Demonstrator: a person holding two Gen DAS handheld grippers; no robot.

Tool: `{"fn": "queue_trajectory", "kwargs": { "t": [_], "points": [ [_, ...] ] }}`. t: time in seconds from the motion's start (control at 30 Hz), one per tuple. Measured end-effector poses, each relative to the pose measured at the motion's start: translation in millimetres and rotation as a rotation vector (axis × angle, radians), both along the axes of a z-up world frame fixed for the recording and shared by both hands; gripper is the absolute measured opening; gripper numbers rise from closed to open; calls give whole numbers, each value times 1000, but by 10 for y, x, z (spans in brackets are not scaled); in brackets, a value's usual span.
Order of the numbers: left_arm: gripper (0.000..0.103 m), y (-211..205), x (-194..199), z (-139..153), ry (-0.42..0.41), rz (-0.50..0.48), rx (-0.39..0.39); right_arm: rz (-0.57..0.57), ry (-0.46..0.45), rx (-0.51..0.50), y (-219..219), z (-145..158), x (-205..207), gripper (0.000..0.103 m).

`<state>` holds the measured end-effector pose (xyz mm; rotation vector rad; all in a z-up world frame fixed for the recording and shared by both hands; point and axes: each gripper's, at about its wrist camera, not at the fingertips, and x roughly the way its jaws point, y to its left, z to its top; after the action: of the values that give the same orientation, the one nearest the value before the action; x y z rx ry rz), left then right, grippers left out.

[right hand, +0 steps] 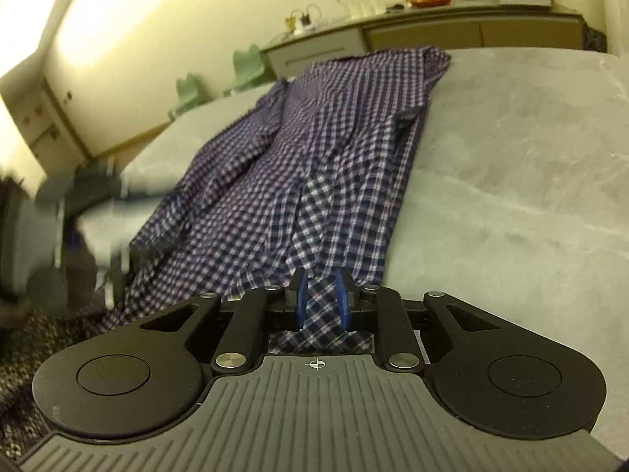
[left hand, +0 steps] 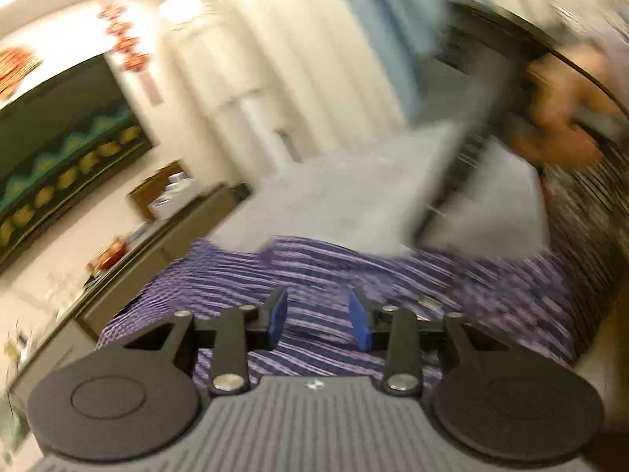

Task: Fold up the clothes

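Left wrist view, heavily blurred: the left tongs (left hand: pixel 318 320) stand released, blue pads apart with nothing between them, hovering over the checked shirt (left hand: pixel 354 275), which lies on the grey desk (left hand: pixel 354 185). The person's hand (left hand: pixel 562 118) on the other tool is at upper right, close above the same cloth. Risk noted: with this side let go, only one grip controls the fabric, so a fold could skew or bunch. Right wrist view, sharper: the right tongs (right hand: pixel 321 299) are clenched on a hem strip of the shirt (right hand: pixel 314 137), which stretches away along the desk (right hand: pixel 511 177). Its left portion hangs over the desk's near-left edge; a pull toward that side could drag the garment off. Open desk surface lies to the right of the shirt, giving ample room; a cabinet (right hand: pixel 432 35) stands well behind.
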<state>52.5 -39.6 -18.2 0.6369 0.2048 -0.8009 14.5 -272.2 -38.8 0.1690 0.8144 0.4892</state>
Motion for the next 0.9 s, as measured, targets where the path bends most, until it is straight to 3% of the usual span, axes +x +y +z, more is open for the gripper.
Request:
{"fn": "queue_trajectory", "kwargs": {
  "t": [0.07,0.13,0.2,0.3,0.4,0.47,0.53,0.6,0.7,0.8,0.9],
  "points": [
    [40,-75,234,64,17,80,-59,38,49,-48,120,-97,42,21],
    [40,-203,577,105,57,140,-109,86,31,-96,261,-116,17,22],
    [41,-375,877,102,104,166,-138,127,-4,-55,293,-46,0,22],
    [41,-660,1340,-21,150,194,-99,84,-69,-49,242,16,46,24],
    [41,-826,1678,-222,192,271,-32,84,2,-70,222,-117,193,28],
    [38,-816,1849,-346,203,354,21,177,17,-89,285,-127,162,30],
    [39,-805,2009,-457,214,430,70,272,4,-35,230,37,185,27],
    [38,-759,1984,-357,208,412,62,256,-71,-56,109,264,345,28],
    [38,-779,1738,-116,173,305,9,207,-171,-193,-39,547,970,28],
    [40,-883,1522,34,208,203,-32,132,-268,-335,-23,607,1803,28],
    [43,-1035,1317,-1,235,114,-17,79,-298,-408,112,376,2737,29]
  ]
}}
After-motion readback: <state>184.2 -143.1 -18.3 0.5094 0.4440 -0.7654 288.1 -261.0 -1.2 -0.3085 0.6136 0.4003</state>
